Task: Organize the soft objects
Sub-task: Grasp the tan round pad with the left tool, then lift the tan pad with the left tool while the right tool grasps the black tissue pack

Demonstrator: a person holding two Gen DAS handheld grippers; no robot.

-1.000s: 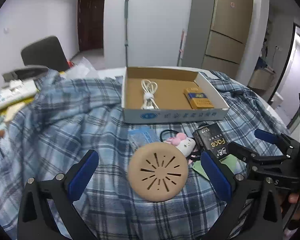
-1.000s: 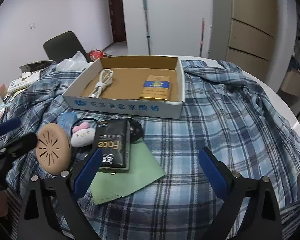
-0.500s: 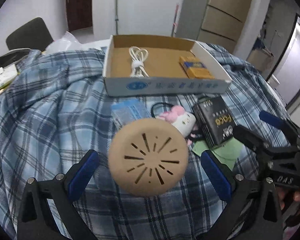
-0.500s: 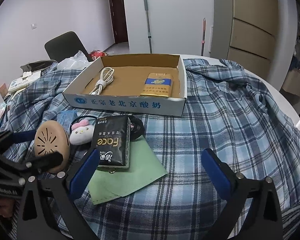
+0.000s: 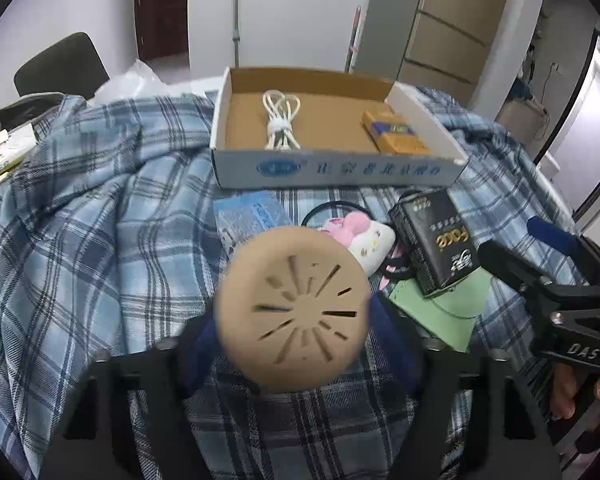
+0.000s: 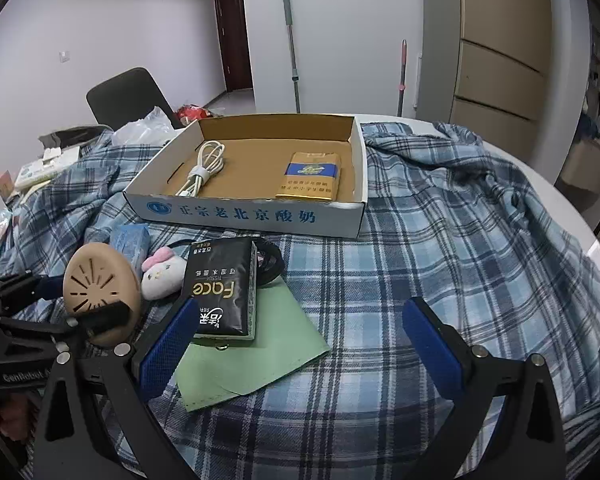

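Note:
My left gripper is shut on a tan round soft pad with slits, which also shows in the right wrist view. Just beyond it lie a white and pink cat plush, a blue tissue pack and a black Face tissue pack on a green sheet. My right gripper is open and empty above the plaid cloth, next to the black pack.
An open cardboard box at the back holds a white cable and a yellow-blue carton. A blue plaid cloth covers the round table. Clutter and a chair are at the left.
My left gripper has closed its fingers onto the tan pad, which now looks larger and nearer. The right gripper has barely moved.

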